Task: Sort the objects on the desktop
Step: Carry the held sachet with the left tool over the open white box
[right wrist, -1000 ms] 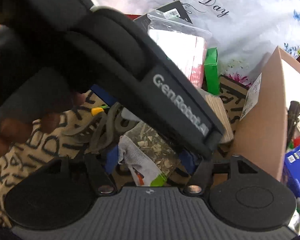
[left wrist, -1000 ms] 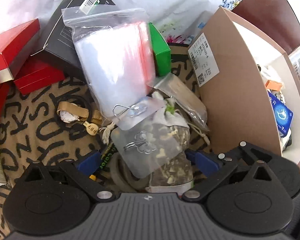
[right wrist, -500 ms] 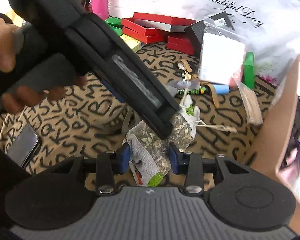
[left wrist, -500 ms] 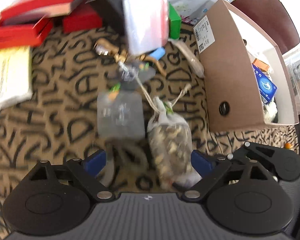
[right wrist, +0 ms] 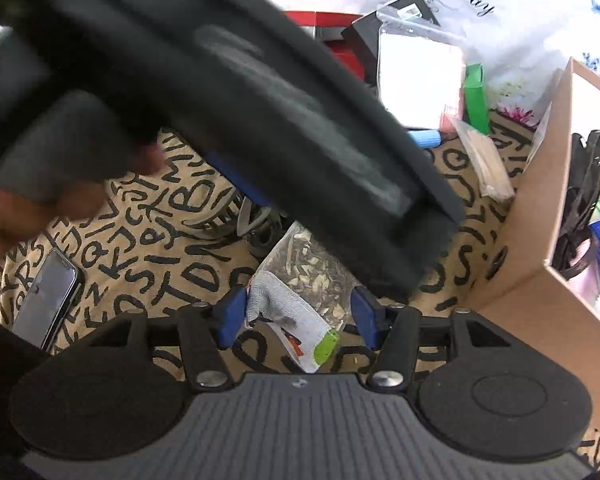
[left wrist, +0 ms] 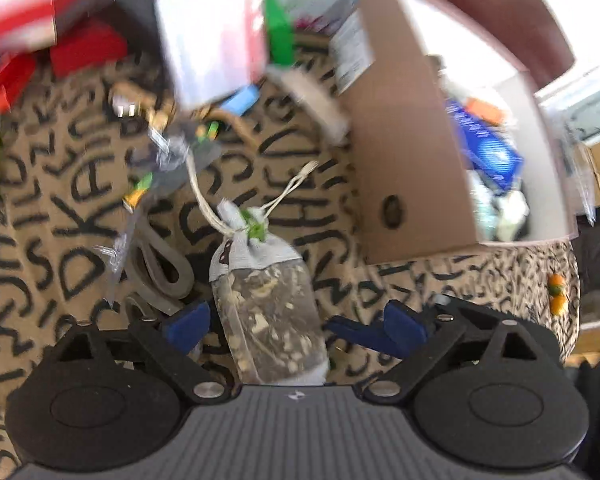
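Observation:
A drawstring sachet of dried herbs (left wrist: 266,304) with a grey cloth top lies on the letter-print cloth. My left gripper (left wrist: 296,326) is open, with the sachet between its blue pads and not touched. In the right wrist view the sachet (right wrist: 300,288) lies between the blue pads of my right gripper (right wrist: 298,314), which stand apart from it, so it is open. The left gripper's black body (right wrist: 260,100) crosses above the sachet and hides its far end. An open cardboard box (left wrist: 404,160) holding mixed items stands to the right.
A clear bag of white sheets (left wrist: 212,36), a green box (left wrist: 280,32), red boxes (left wrist: 84,48), a watch (left wrist: 136,100) and a grey strap loop (left wrist: 160,268) lie behind and left. A phone (right wrist: 46,300) lies at the left. The box also shows in the right wrist view (right wrist: 540,220).
The right gripper, shut on the sachet half a second ago, has opened. The left gripper has pulled back and up from the pile, and the sachet now lies clear of the other bags.

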A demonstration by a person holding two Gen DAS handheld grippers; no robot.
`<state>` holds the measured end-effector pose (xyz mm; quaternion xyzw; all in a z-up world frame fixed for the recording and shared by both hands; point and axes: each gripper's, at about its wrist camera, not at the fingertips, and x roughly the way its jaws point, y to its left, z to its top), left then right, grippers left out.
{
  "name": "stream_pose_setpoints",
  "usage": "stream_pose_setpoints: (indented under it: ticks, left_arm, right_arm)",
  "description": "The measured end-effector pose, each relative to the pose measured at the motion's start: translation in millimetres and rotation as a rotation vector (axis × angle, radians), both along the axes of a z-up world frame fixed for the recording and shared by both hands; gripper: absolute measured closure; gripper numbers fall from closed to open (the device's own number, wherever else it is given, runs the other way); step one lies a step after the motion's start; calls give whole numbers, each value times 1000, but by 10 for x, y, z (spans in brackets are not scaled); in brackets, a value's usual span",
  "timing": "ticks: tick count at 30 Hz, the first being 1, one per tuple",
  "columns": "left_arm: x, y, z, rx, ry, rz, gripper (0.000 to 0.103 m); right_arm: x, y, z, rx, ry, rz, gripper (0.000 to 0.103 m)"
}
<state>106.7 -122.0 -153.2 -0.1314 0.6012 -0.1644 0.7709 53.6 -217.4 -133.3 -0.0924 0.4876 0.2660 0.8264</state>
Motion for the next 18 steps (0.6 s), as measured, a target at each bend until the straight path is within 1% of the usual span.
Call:
stream_pose_setpoints:
  ticks: [2,3,4,6,7,8,9,10,11,14,18]
  left_arm:
    - [81,-7,-128,1,33,11,7]
    - [122,-28,-190,6,37,8,7]
    - [139,-52,-205,14,22,-2,7]
    - [186,-134,-218,52,26,-25,9]
    - [199,-162,-214,67,29,-32,10]
    - [199,-176,-204,84,28,-35,16]
    - [189,-191,-190,116,27,-42,20]
    - [173,-190,-179,140,21,-50,28]
    - [154,-181,-162,152,16,-52,30]
    - [75,-139,-18,151,-11,-31,31]
    - [-51,-156,319,182,-111,-26,36]
  right_arm:
    - [49,-15,-48,13,17,-18,38]
    - [80,-20,-73,22,27,-25,38]
    - [116,-18,-103,31,36,-31,38]
    - [182,-4,-166,49,59,-37,37]
    - [211,0,-198,55,79,-44,38]
    - [229,3,-207,63,89,-51,41]
    - [227,9,-188,61,82,-44,44]
    - [210,18,-153,56,65,-28,49]
    - [188,25,-114,52,48,-11,52]
    - [104,43,19,52,5,18,55]
    - [-5,49,256,67,-67,8,55]
